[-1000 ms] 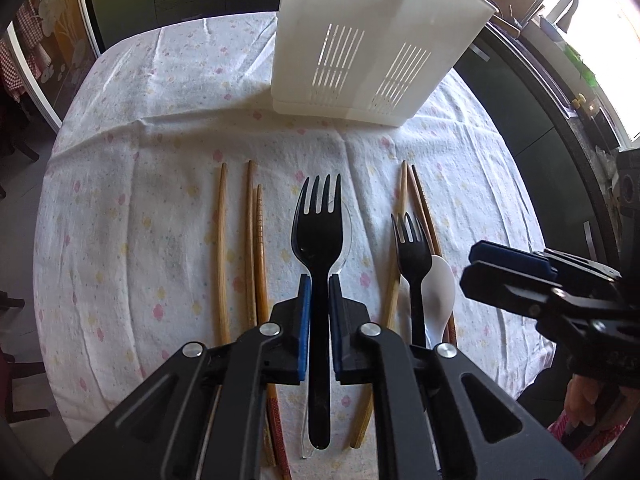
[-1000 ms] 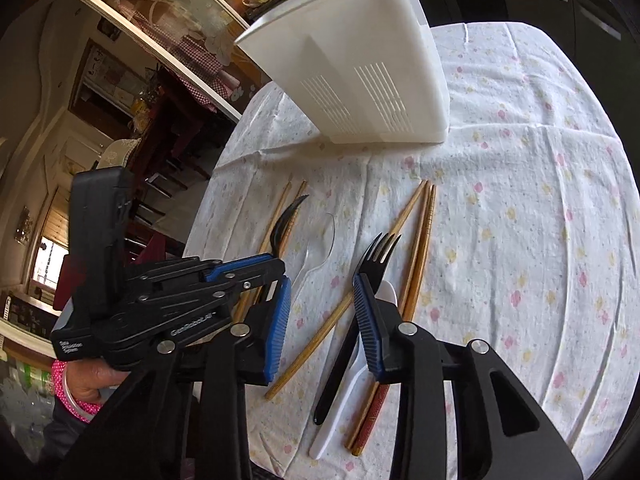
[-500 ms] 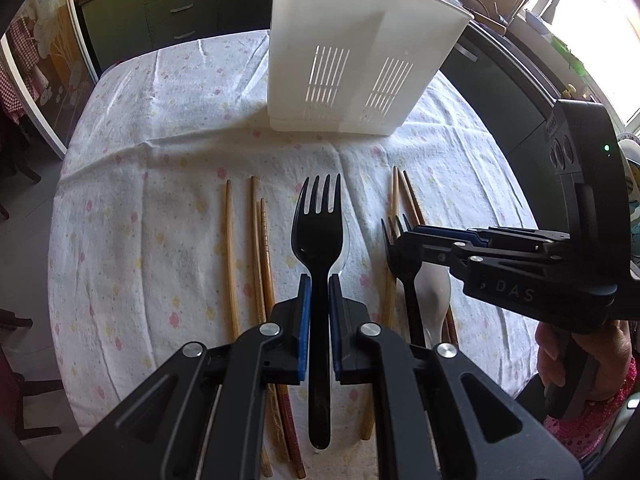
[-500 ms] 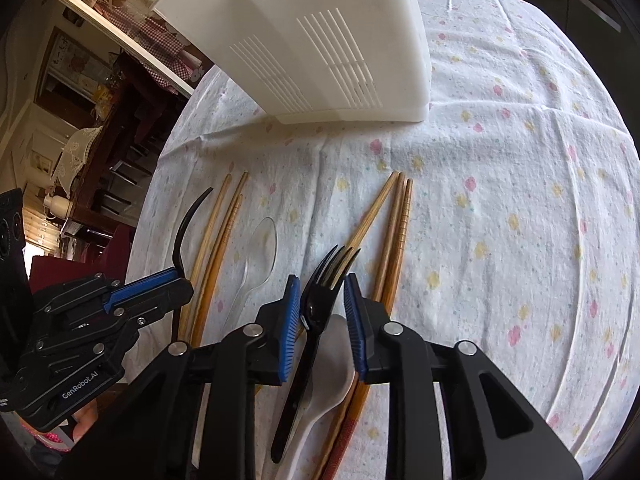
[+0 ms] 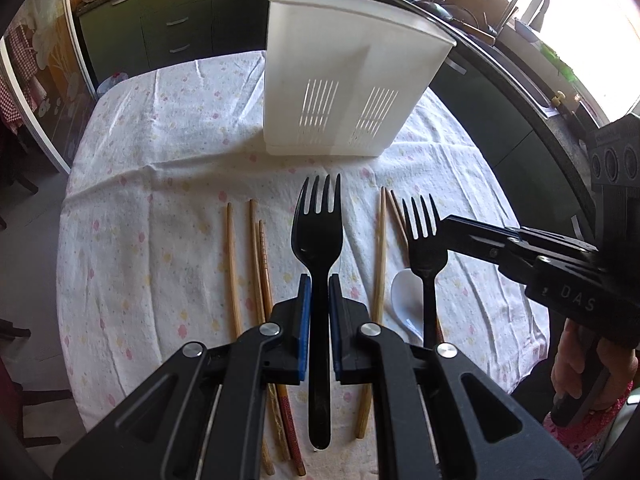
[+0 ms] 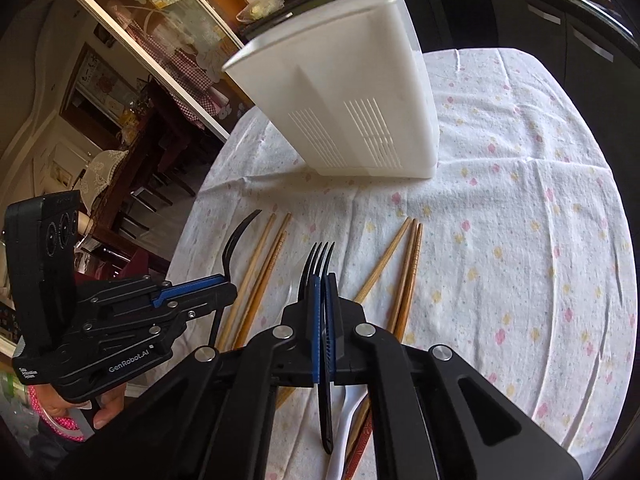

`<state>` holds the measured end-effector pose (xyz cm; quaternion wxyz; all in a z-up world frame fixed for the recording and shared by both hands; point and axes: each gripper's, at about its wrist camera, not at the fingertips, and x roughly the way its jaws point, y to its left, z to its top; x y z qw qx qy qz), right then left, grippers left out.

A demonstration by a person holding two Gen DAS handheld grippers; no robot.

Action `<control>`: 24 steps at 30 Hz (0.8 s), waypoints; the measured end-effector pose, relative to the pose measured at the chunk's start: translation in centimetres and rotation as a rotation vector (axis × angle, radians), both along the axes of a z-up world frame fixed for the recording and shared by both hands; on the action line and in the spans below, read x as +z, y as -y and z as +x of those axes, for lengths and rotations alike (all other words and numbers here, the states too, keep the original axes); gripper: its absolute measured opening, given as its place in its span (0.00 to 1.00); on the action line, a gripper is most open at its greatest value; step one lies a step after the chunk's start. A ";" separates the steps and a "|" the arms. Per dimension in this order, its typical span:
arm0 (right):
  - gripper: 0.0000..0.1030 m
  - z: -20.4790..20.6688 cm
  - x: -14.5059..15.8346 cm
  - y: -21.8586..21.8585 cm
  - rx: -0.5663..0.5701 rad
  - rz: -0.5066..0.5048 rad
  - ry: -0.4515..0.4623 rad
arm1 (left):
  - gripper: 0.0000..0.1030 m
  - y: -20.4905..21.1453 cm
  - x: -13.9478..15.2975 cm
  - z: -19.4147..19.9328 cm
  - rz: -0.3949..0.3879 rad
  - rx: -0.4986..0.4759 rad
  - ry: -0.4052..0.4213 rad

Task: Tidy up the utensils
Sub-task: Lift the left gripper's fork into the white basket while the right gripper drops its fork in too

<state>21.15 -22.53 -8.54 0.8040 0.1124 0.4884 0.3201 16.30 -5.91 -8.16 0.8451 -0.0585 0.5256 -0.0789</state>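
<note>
Two black forks are off the cloth at once, one per claw. From the left wrist view, the left gripper [image 5: 319, 320] is clamped on the neck of the larger black fork [image 5: 318, 232], tines toward twelve o'clock, while the right gripper [image 5: 444, 228] comes in from three o'clock pinching the smaller black fork [image 5: 424, 240] edge-on. The white utensil caddy [image 5: 352, 92] stands at twelve o'clock on the flowered tablecloth [image 5: 140, 220]. Counted here: two forks, three chopsticks [image 5: 256, 272] at nine o'clock, about three more chopsticks at two o'clock, partly hidden, and one white spoon [image 5: 406, 296] lying under the smaller fork. From the right wrist view, the right gripper [image 6: 323, 312] is fully closed on that fork [image 6: 320, 256], and the left gripper [image 6: 224, 286] at nine o'clock holds its fork [image 6: 236, 240]; a clear spoon seems to lie behind the pads, too faint to be sure. To do this well, I judge each fork should rise clear of the spoon and chopsticks before travelling, stay handle-down, and be lowered over the caddy [image 6: 340, 92] rim into one compartment, keeping the two claws apart.
</note>
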 end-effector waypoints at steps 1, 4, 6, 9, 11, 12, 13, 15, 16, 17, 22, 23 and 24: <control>0.03 -0.4 1.0 0.4 -0.009 0.017 0.025 | 0.08 -0.1 0.9 0.0 -0.009 -0.002 0.022; 0.03 -1.0 3.9 1.0 -0.037 0.076 0.109 | 0.08 -0.1 4.0 0.2 -0.032 -0.015 0.106; 0.03 -1.4 5.8 1.6 -0.061 0.108 0.167 | 0.08 0.0 6.3 0.5 -0.050 -0.025 0.169; 0.03 -1.7 8.5 2.8 -0.082 0.147 0.244 | 0.08 0.3 9.9 1.5 -0.073 -0.035 0.281; 0.03 -1.7 10.2 3.1 -0.099 0.163 0.292 | 0.08 0.4 12.3 2.5 -0.069 -0.029 0.375; 0.03 -1.5 10.9 3.2 -0.106 0.172 0.311 | 0.08 0.4 13.4 3.2 -0.067 -0.026 0.426; 0.03 -1.3 11.6 3.3 -0.112 0.179 0.329 | 0.08 0.5 14.4 3.8 -0.060 -0.021 0.477; 0.03 -0.9 12.9 3.4 -0.127 0.195 0.359 | 0.08 0.5 15.8 5.2 -0.048 -0.003 0.573; 0.03 -0.5 13.4 3.3 -0.134 0.204 0.373 | 0.08 0.5 16.3 6.0 -0.050 0.003 0.614; 0.03 -0.5 14.3 4.0 -0.138 0.210 0.386 | 0.08 0.5 16.6 6.8 -0.052 0.012 0.649; 0.03 0.8 16.2 3.7 -0.153 0.241 0.423 | 0.08 0.3 15.6 10.5 -0.088 0.051 0.774; 0.03 1.2 16.5 3.6 -0.156 0.246 0.428 | 0.08 0.3 15.2 11.1 -0.081 0.057 0.791; 0.03 1.6 16.6 3.5 -0.162 0.250 0.433 | 0.08 0.5 14.6 11.6 -0.079 0.059 0.804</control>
